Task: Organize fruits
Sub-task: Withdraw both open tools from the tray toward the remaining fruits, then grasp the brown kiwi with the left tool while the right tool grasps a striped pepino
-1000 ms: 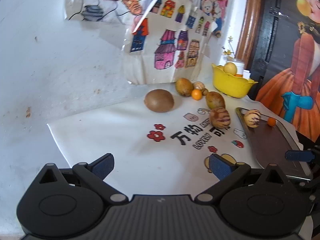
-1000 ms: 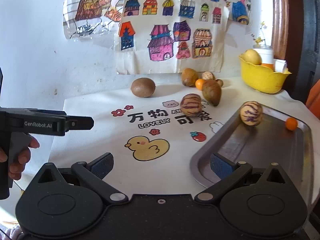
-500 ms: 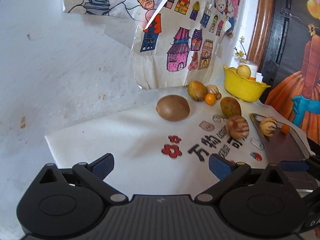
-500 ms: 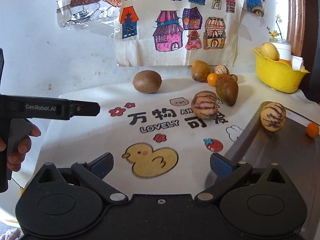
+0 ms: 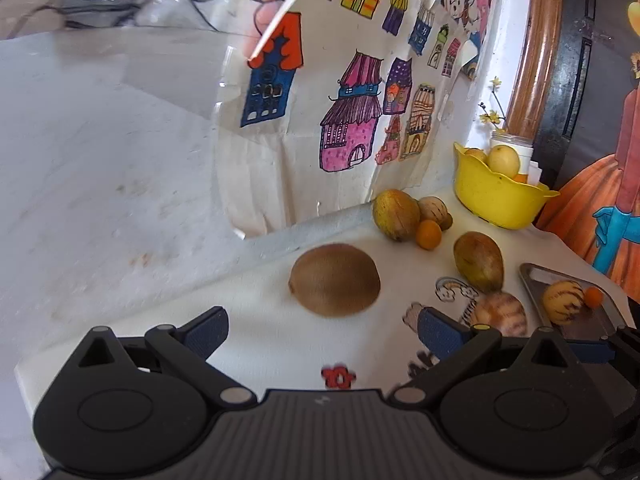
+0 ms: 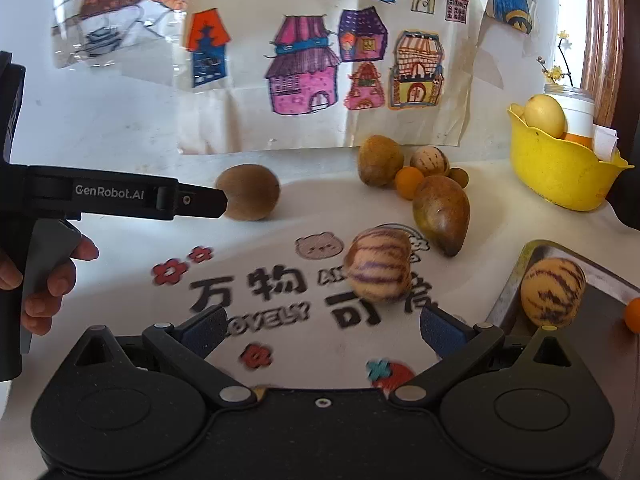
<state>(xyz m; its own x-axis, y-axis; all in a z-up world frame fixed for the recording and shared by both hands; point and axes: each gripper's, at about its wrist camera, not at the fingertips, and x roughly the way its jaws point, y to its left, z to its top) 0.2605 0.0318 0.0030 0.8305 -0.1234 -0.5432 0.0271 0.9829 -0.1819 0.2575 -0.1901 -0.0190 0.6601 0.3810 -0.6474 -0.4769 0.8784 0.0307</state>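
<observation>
A brown kiwi [image 5: 334, 280] lies on the white printed cloth [image 5: 280, 344], just ahead of my open left gripper [image 5: 323, 330]; nothing is between its fingers. In the right wrist view the left gripper [image 6: 218, 202] reaches from the left, its tip beside the kiwi [image 6: 250, 192]. My right gripper [image 6: 322, 328] is open, with a purple-striped melon [image 6: 378, 264] on the cloth just ahead of it. A metal tray [image 6: 508, 292] at the right holds another striped melon [image 6: 552, 292] and a small orange [image 6: 632, 314].
A pointed brown fruit [image 6: 442, 212], a greenish-brown fruit [image 6: 378, 160], a small orange [image 6: 408, 182] and a small striped fruit [image 6: 430, 160] cluster near the back wall. A yellow bowl [image 6: 560, 172] with fruit stands back right. A hand [image 6: 48, 280] holds the left gripper's handle.
Both grippers have moved forward. The left one closed in on the kiwi; the right one shifted left off the tray toward the striped melon on the cloth. No fruit has moved.
</observation>
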